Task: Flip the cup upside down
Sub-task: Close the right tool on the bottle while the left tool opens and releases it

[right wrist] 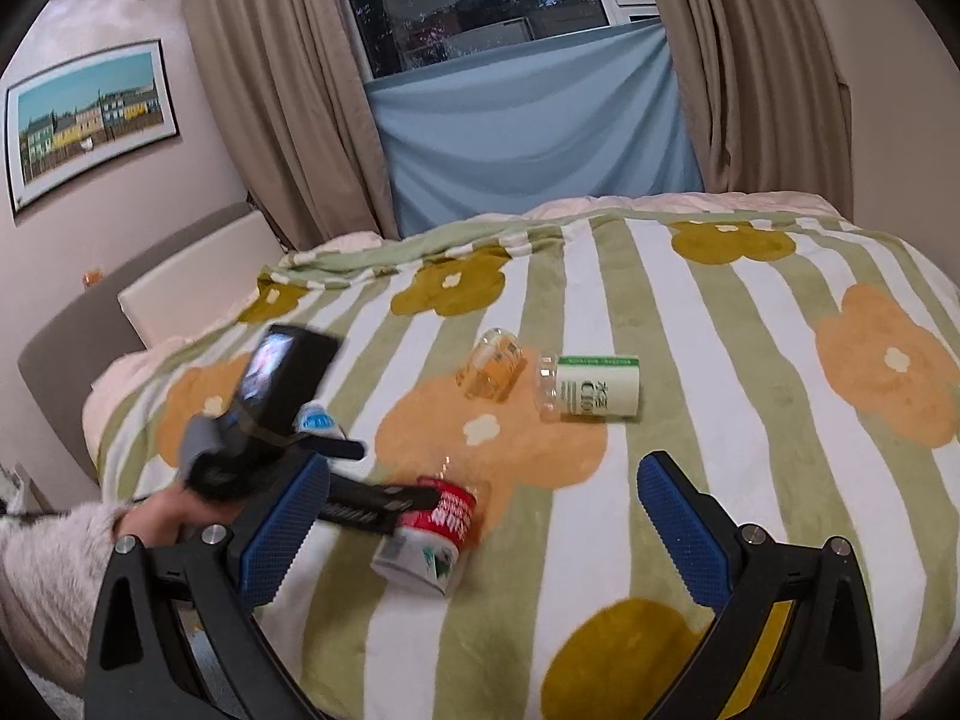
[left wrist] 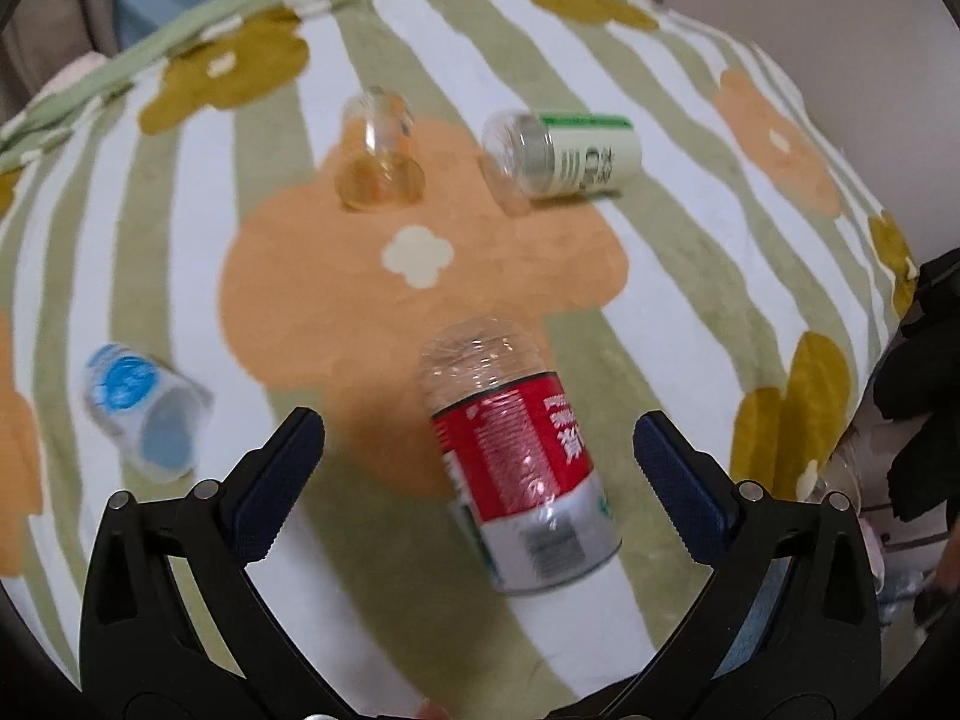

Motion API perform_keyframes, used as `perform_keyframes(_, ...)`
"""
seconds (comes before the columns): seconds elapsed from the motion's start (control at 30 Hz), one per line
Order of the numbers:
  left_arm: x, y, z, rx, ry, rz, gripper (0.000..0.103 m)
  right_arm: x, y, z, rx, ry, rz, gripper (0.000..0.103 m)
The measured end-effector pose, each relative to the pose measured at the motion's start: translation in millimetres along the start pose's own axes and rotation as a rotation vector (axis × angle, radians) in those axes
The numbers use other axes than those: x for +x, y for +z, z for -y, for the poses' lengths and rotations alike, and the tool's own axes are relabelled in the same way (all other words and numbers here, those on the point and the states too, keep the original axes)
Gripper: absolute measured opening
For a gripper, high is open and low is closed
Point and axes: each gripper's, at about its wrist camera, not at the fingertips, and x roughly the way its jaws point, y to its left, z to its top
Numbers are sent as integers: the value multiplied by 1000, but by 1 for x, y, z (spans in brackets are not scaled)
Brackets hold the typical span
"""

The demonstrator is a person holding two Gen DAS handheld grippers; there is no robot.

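A red-and-white labelled clear plastic cup (left wrist: 516, 468) lies on its side on the flowered blanket (left wrist: 690, 276), its clear domed end pointing away. My left gripper (left wrist: 480, 450) is open, and the cup lies between its spread fingers, nearer the right one. In the right wrist view the same cup (right wrist: 432, 534) lies under the left gripper (right wrist: 396, 474), which a hand (right wrist: 174, 510) holds. My right gripper (right wrist: 480, 516) is open and empty, hovering over the blanket (right wrist: 720, 420) to the right of the cup.
Three more cups lie on their sides: a green-labelled one (left wrist: 564, 159), a clear one (left wrist: 378, 156) and a blue-labelled one (left wrist: 144, 414). A black object (left wrist: 924, 390) shows at the bed's right edge. Curtains (right wrist: 288, 90) and a window are behind the bed.
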Motion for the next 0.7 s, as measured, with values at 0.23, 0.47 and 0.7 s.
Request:
perform_keyframes(0.23, -51, -17, -16, -32, 32, 114, 103, 19, 30, 3, -11, 0, -79, 103)
perform_keyframes(0.47, -63, -53, -33, -111, 43, 162, 103, 80, 32, -2, -3, 87, -297, 103)
perform_keyframes(0.7, -56, -86, -44, -190, 13, 174, 103, 174, -3, -3, 151, 209, -635, 103)
